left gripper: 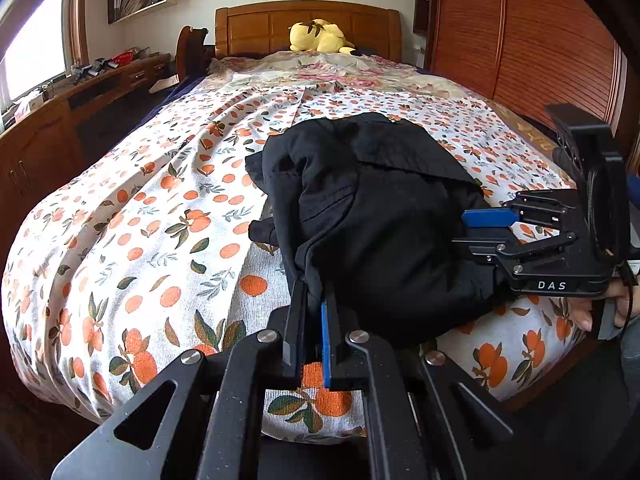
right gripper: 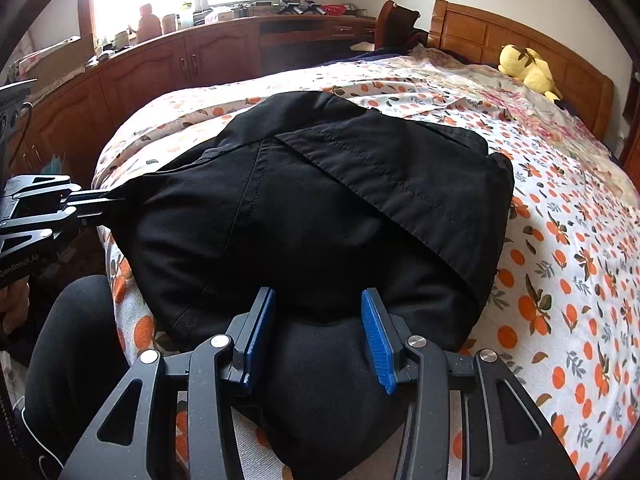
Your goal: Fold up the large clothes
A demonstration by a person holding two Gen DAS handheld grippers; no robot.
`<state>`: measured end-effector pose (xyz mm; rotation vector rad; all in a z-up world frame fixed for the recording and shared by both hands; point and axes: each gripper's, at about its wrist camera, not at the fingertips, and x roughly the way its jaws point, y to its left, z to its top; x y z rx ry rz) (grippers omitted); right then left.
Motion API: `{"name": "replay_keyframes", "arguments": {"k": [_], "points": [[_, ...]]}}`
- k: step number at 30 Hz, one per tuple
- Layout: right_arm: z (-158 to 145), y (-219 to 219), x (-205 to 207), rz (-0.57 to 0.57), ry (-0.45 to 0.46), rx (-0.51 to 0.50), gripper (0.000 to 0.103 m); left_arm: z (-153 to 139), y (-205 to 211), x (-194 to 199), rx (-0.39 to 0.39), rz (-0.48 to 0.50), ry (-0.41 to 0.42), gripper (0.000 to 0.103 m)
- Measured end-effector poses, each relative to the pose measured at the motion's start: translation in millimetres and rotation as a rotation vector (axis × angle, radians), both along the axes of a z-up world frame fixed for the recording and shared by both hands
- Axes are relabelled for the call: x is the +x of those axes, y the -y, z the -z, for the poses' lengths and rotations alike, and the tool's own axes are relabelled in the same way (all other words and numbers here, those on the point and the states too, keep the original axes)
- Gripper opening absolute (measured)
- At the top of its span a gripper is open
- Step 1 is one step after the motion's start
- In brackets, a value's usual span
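- Black garment (left gripper: 372, 216) lies bunched/partly folded near the foot end of the bed, on the orange-print sheet (left gripper: 152, 216); a top flap w/ stitched hem (right gripper: 384, 168) is laid diagonally over the rest.
- Left gripper (left gripper: 314, 300): jaws nearly closed, pinching a thin edge of the black fabric at the garment's near corner; cloth runs up from between the fingers. In the right wrist view the same gripper (right gripper: 114, 204) comes in from the left edge, tips buried in the garment's side, fabric pulled taut to a point there.
- Right gripper (right gripper: 318, 320): jaws wide apart, blue pads (right gripper: 378, 340) on either side of a rounded black bulge of cloth; nothing clamped. Can't tell if the pads touch the fabric. In the left wrist view it sits (left gripper: 476, 228) at the garment's right side, fingers spread, one blue pad visible.
- Person's hand (left gripper: 600, 312) grips the right tool's handle at the right edge.
- Farther out: floral quilt (left gripper: 320, 72) toward the head of the bed, yellow plush toy (left gripper: 318, 36) by the wooden headboard (left gripper: 256, 28).
- Wooden cabinets (right gripper: 160, 68) along the window wall, cluttered top; wood-slat wardrobe (left gripper: 540, 52) on the other side of the bed.
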<state>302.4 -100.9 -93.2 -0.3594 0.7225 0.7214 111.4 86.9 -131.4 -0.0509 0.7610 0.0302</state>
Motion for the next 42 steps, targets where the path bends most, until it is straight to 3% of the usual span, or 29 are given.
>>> {"name": "replay_keyframes", "arguments": {"k": [6, 8, 10, 12, 15, 16, 20, 24, 30, 42], "points": [[-10.7, 8.6, -0.4, -0.024, -0.015, 0.051, 0.046, -7.8, 0.5, -2.9, 0.002, 0.002, 0.003, 0.007], [-18.1, 16.6, 1.1, -0.021, -0.014, 0.076, 0.046, -10.9, 0.2, -5.4, 0.008, -0.001, 0.006, 0.014], [-25.0, 28.9, 5.2, 0.002, 0.000, 0.092, 0.046, -14.0, -1.8, -9.5, 0.004, 0.004, 0.016, 0.037], [-30.2, 37.6, 11.9, 0.020, 0.006, 0.113, 0.046, -17.8, -5.8, -14.7, -0.018, 0.012, 0.034, 0.048], [-34.3, 46.7, 24.3, 0.055, 0.027, 0.112, 0.046, -19.5, -10.3, -21.1, -0.030, 0.014, 0.052, 0.076], [-34.7, 47.8, 29.1, 0.065, 0.033, 0.106, 0.046, -19.4, -11.0, -22.4, -0.030, 0.016, 0.057, 0.078], [-37.0, 47.8, 51.4, 0.108, 0.056, 0.092, 0.048, -14.5, -14.4, -23.6, -0.021, 0.010, 0.051, 0.078], [-36.9, 41.5, 76.6, 0.160, 0.071, 0.078, 0.061, -6.4, -16.3, -21.8, -0.016, 0.018, 0.038, 0.078], [-21.3, 37.5, 127.7, 0.220, 0.025, 0.075, 0.079, 6.6, -21.6, -15.2, -0.034, 0.014, 0.002, 0.078], [-3.9, 20.7, 190.5, 0.210, -0.077, 0.123, 0.084, 20.0, -18.8, -3.1, -0.021, 0.001, -0.045, 0.078]]}}
